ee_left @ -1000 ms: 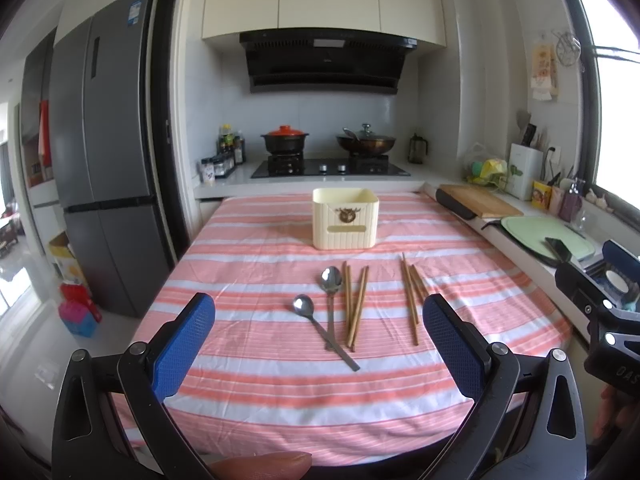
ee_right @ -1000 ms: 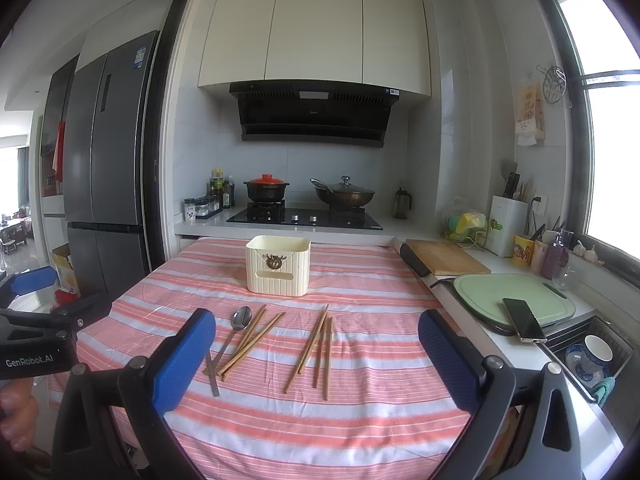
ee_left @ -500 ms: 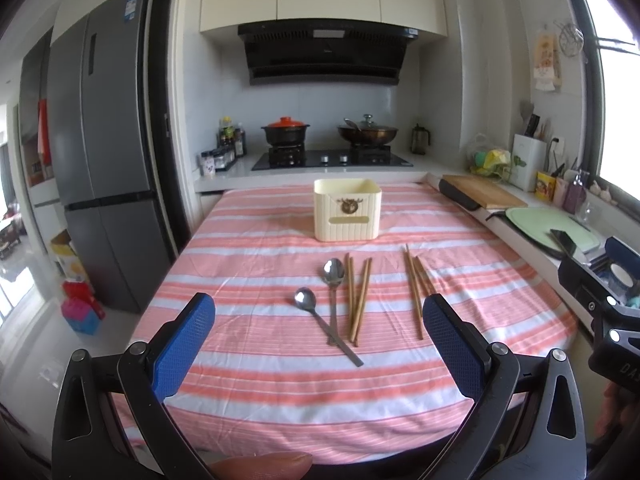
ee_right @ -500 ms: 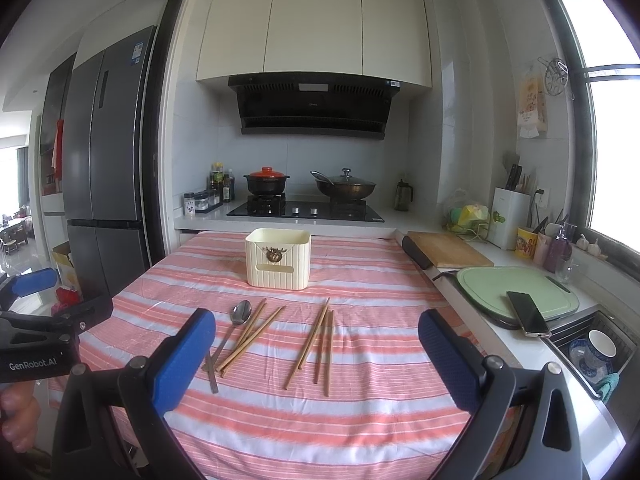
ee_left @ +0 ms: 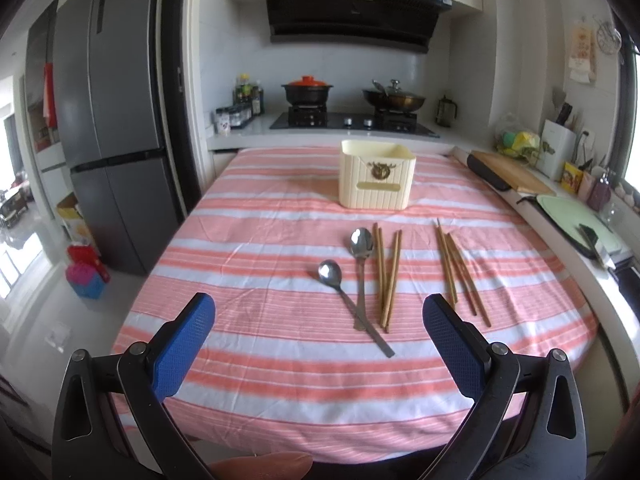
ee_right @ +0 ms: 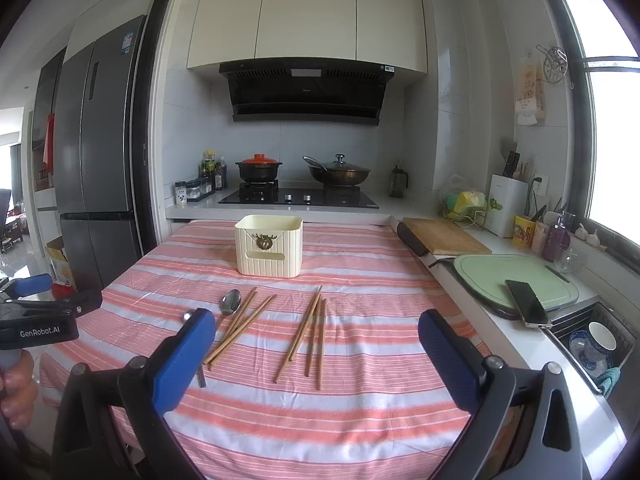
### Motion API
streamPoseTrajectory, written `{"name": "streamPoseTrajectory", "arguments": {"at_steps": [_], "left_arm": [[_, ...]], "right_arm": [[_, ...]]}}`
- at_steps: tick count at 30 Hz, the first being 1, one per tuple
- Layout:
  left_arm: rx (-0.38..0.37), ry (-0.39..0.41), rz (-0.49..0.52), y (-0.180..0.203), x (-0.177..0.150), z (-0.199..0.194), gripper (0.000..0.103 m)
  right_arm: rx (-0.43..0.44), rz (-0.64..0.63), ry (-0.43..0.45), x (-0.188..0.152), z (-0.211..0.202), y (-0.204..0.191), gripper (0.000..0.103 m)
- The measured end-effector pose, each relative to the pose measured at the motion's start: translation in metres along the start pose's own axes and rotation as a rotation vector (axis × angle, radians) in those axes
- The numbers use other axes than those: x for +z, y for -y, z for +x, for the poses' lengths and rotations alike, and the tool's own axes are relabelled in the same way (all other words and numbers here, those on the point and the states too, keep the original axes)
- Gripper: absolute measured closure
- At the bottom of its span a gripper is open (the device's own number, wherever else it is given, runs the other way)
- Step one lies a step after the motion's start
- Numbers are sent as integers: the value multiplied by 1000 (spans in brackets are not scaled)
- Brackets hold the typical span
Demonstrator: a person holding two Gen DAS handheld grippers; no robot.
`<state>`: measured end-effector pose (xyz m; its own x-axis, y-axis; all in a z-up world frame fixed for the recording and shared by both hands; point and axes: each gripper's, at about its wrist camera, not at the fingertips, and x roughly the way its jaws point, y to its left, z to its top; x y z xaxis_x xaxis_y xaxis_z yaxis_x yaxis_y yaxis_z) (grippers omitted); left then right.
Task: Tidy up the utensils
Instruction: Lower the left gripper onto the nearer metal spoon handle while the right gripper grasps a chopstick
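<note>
A cream utensil box [ee_left: 376,174] [ee_right: 269,245] stands upright at the far middle of the striped table. In front of it lie two steel spoons [ee_left: 362,246] [ee_left: 330,273] [ee_right: 231,301], a bundle of wooden chopsticks [ee_left: 387,276] [ee_right: 239,326] and a second bundle [ee_left: 458,270] [ee_right: 310,334] to the right. My left gripper [ee_left: 318,344] is open and empty above the near table edge, short of the spoons. My right gripper [ee_right: 314,354] is open and empty, near the right chopsticks. The left gripper's body [ee_right: 40,316] shows in the right wrist view.
The table wears a pink-and-white striped cloth [ee_left: 280,240]. To the right a counter holds a wooden board [ee_right: 444,236], a green board [ee_right: 516,280] with a phone [ee_right: 526,302], and a sink [ee_right: 592,340]. A stove with pots [ee_right: 300,196] is behind; a fridge [ee_left: 112,140] at left.
Both grippers have moved slightly forward toward the table and tilted down. The right gripper is no longer visible in the left wrist view. Nothing on the table has moved.
</note>
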<state>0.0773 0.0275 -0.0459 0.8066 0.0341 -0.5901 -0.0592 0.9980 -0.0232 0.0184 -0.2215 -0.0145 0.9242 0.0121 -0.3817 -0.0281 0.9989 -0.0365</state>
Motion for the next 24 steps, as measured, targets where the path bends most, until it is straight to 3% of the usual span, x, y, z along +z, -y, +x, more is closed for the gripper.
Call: {"name": "streamPoseTrajectory", "arguments": {"at_steps": [6,15,24], "left_arm": [[2,-167,-9,6,-4,77,0],[76,-301,-67,7,2,181,0],[134,-382,-123,-5,-3,230,0]], "right_arm": [[-27,0,-47,-6,26,11,0],[-118,-13,-135,-25,90,35,0],[-120,-57,-228,-29,154,36,0]]}}
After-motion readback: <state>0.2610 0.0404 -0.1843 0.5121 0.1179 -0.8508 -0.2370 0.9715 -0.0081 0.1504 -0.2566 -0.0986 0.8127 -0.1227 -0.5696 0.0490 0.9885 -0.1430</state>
